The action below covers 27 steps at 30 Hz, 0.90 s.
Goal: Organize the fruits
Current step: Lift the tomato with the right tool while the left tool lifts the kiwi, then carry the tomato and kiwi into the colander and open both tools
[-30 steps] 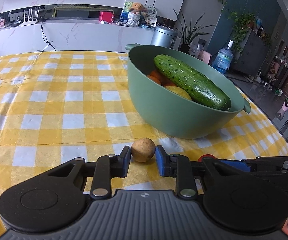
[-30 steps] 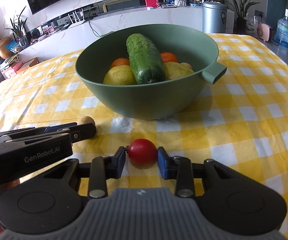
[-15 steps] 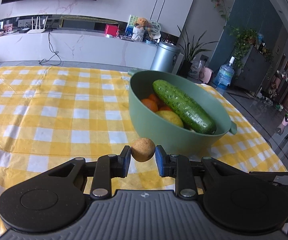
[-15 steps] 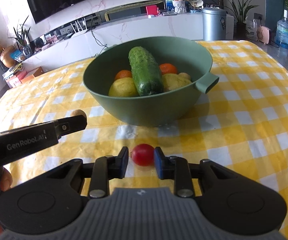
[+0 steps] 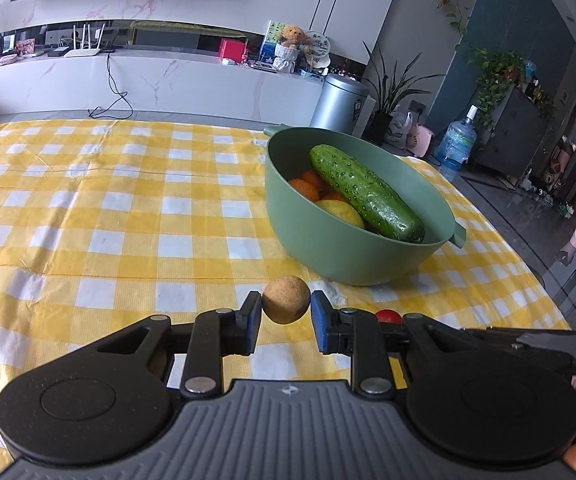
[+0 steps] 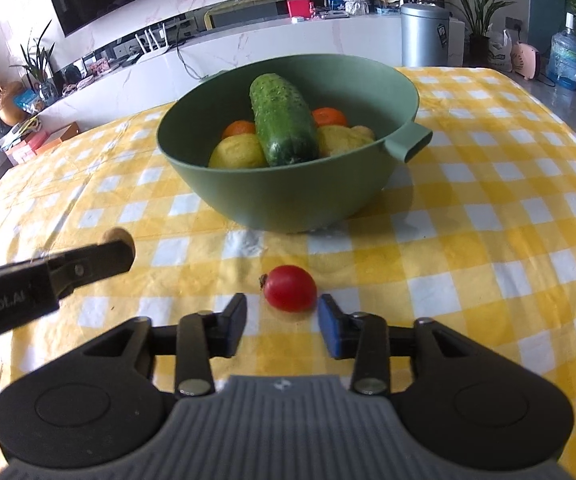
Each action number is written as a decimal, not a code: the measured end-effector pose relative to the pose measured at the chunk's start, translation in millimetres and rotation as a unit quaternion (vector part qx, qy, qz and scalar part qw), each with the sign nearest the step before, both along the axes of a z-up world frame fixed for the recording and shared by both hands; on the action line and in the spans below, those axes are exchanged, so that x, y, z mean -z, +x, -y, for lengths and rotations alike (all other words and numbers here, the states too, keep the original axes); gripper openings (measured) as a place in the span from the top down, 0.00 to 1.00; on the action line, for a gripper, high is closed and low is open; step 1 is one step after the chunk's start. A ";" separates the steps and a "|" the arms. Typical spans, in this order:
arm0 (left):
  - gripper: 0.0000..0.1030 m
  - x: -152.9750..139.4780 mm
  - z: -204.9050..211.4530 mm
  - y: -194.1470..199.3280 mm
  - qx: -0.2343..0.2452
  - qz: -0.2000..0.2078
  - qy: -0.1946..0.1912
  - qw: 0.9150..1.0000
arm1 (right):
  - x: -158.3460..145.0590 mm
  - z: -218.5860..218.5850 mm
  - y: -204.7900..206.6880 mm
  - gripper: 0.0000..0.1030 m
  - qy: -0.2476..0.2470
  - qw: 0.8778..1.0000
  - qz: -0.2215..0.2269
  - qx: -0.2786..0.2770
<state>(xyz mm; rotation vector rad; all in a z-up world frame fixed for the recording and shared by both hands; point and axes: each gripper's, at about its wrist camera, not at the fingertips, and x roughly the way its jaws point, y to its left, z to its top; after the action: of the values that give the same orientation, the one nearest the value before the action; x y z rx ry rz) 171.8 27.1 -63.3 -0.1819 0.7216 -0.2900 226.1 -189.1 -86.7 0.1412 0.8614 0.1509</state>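
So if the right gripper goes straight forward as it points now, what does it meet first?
Most likely the small red tomato, lying on the tablecloth just ahead of the open right gripper. The green bowl stands further behind it; depth is uncertain.

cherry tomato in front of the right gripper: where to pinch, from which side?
Pinch the cherry tomato across its round middle, coming in low from the near side, where the right gripper already faces it. It lies on the tablecloth, stem end pointing left. The jaws have just opened and no longer touch it.
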 end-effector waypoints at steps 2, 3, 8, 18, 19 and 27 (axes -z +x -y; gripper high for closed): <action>0.71 0.2 -0.3 -1.1 0.001 0.000 0.000 1.000 | 1.0 -0.8 3.7 0.62 -0.004 1.000 0.004 0.002; 0.71 0.4 -0.6 -1.0 0.001 -0.001 -0.001 1.000 | 2.1 -1.5 5.6 0.62 -0.007 1.000 0.004 0.003; 0.71 2.8 -1.7 1.3 -0.001 -0.005 -0.005 1.000 | 6.1 -6.7 12.7 0.65 -0.011 1.000 0.002 -0.006; 0.71 -4.5 2.1 1.1 0.002 0.003 -0.004 1.000 | -7.1 -6.6 3.2 0.72 -0.004 1.000 0.025 -0.016; 0.71 -7.1 4.3 1.2 0.003 0.002 -0.003 1.000 | -11.0 -6.0 -0.5 0.72 -0.002 0.999 0.031 -0.017; 0.71 -34.1 16.2 12.2 0.018 0.004 -0.009 1.000 | -58.6 6.6 -27.0 0.72 0.008 0.994 0.100 -0.036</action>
<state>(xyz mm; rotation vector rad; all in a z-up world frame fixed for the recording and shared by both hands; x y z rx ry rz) 184.0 10.9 -29.2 -0.1852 0.7149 -0.3322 199.1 -195.7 -28.2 0.1086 0.6660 0.2357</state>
